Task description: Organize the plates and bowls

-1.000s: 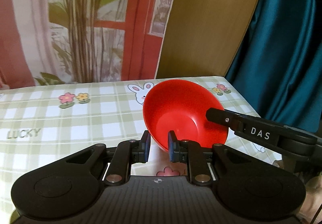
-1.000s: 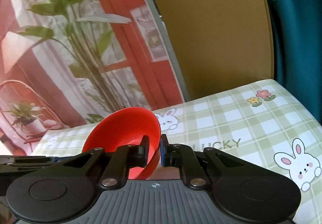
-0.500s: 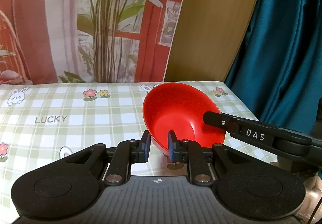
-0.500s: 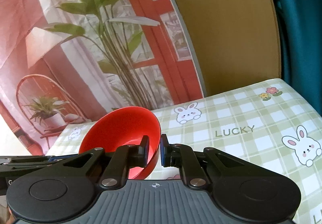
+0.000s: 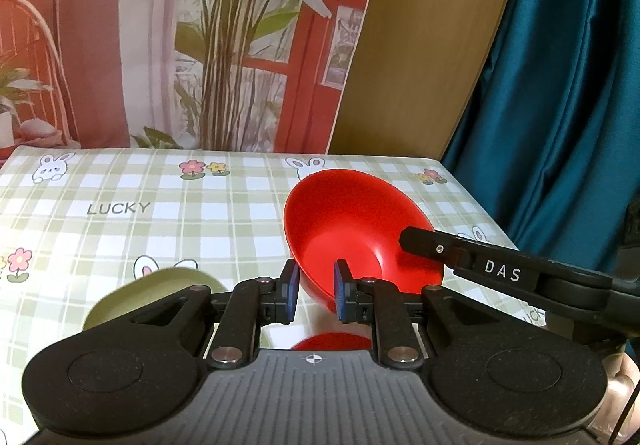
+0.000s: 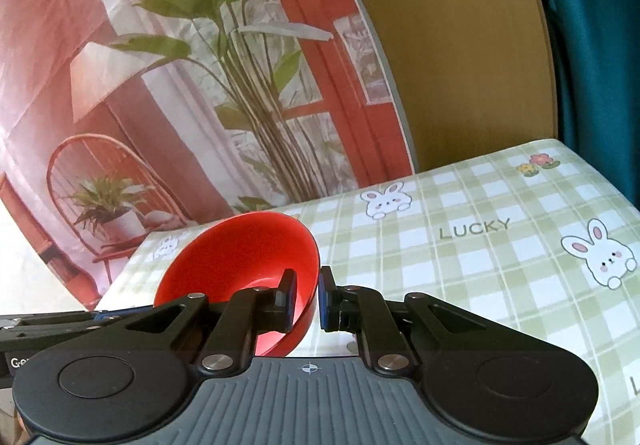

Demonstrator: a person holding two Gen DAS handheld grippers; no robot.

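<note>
A red bowl (image 5: 360, 229) is held tilted in the air above the checked tablecloth (image 5: 160, 205). My right gripper (image 6: 307, 297) is shut on its rim, one finger inside and one outside; the bowl also shows in the right wrist view (image 6: 244, 257). In the left wrist view a right gripper finger (image 5: 480, 269) reaches in from the right. My left gripper (image 5: 316, 295) sits just below the bowl's underside with its jaws narrowly apart and nothing clamped. A green dish (image 5: 160, 293) lies on the table at lower left. A second red dish (image 5: 332, 341) shows under my left gripper.
A printed backdrop with a plant (image 5: 224, 45) and a wooden board (image 5: 420, 45) stand behind the table. A teal curtain (image 5: 560, 85) hangs at the right past the table edge.
Both grippers and the red bowl have risen and drawn back from the table. More tablecloth shows now, and the green dish and second red dish have come into view.
</note>
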